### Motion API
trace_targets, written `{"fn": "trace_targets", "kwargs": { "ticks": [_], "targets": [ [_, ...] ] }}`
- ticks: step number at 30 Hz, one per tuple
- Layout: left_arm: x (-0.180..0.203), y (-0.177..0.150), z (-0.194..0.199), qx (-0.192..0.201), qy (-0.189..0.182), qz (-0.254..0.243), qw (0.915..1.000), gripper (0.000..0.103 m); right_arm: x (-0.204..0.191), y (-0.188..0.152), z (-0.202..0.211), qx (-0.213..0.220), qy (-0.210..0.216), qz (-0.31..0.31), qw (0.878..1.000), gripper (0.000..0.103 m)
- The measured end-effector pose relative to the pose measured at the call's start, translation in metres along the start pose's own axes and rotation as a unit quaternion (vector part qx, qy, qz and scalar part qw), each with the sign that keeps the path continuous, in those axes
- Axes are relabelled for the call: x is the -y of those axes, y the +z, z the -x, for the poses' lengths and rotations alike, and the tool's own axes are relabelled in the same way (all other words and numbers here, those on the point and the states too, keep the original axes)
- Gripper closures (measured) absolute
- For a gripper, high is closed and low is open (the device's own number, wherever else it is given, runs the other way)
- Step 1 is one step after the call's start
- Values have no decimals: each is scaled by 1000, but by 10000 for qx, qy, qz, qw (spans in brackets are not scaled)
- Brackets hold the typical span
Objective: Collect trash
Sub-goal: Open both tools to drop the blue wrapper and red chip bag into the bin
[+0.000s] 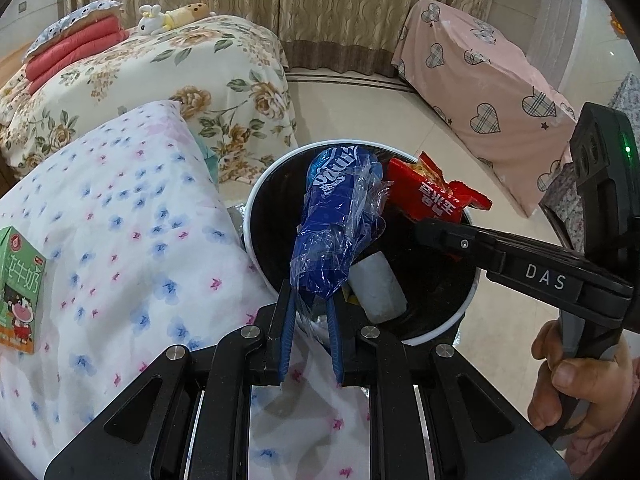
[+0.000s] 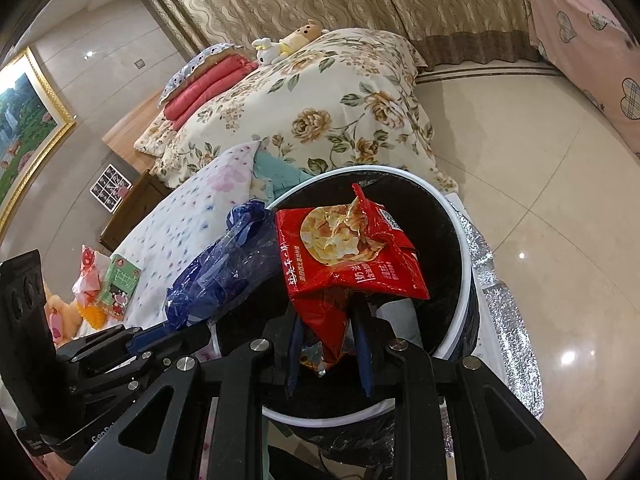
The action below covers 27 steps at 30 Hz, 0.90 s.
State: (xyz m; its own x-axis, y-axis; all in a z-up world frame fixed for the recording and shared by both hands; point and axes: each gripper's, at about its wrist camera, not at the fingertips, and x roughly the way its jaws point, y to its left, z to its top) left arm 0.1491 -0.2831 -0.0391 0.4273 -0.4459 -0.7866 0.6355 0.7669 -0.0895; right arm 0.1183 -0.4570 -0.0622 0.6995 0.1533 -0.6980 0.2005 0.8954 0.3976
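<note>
My left gripper point(image 1: 312, 300) is shut on a blue plastic wrapper point(image 1: 336, 220) and holds it over the mouth of a round bin with a white rim point(image 1: 256, 184) and black liner. My right gripper point(image 2: 330, 312) is shut on a red snack bag point(image 2: 348, 252) and holds it over the same bin point(image 2: 460, 216). The right gripper with the red bag point(image 1: 432, 192) shows in the left wrist view, and the left gripper with the blue wrapper point(image 2: 224, 268) in the right wrist view. A white cylinder-shaped piece point(image 1: 380, 288) lies inside the bin.
A bed with a white flowered sheet point(image 1: 120, 240) lies left of the bin. A green milk carton point(image 1: 20, 280) rests on it, with more packets point(image 2: 86, 280) beside it. A floral quilt point(image 2: 340, 112) lies behind. A pink heart-patterned cover point(image 1: 480, 92) drapes furniture at right. Tiled floor point(image 2: 540, 160) surrounds the bin.
</note>
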Motion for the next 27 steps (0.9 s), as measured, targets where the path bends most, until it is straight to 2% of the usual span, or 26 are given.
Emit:
{"fn": "trace_targets", "kwargs": {
  "ticks": [12,14,21,25,27],
  "targets": [
    [-4,1,-1,-26,-42,123,9999,86,5,5,-5,-62,-7,-77,10000,73],
    [-6,0,0,-29,-52,168,9998,82,7,6,-4,-44,10,-147,9999,58],
    [-14,-8,11,56,-55,324,9994,73,5,3,3,55,16,-187,9998,45],
    [-23,-16,22,167,4,473,9987,58,-1,0,7,95,30,-174,9998,23],
    [-29,-21,27,205,34,597,9980,56,-5,-1,9,108,68,-164,9998,23]
  ]
}}
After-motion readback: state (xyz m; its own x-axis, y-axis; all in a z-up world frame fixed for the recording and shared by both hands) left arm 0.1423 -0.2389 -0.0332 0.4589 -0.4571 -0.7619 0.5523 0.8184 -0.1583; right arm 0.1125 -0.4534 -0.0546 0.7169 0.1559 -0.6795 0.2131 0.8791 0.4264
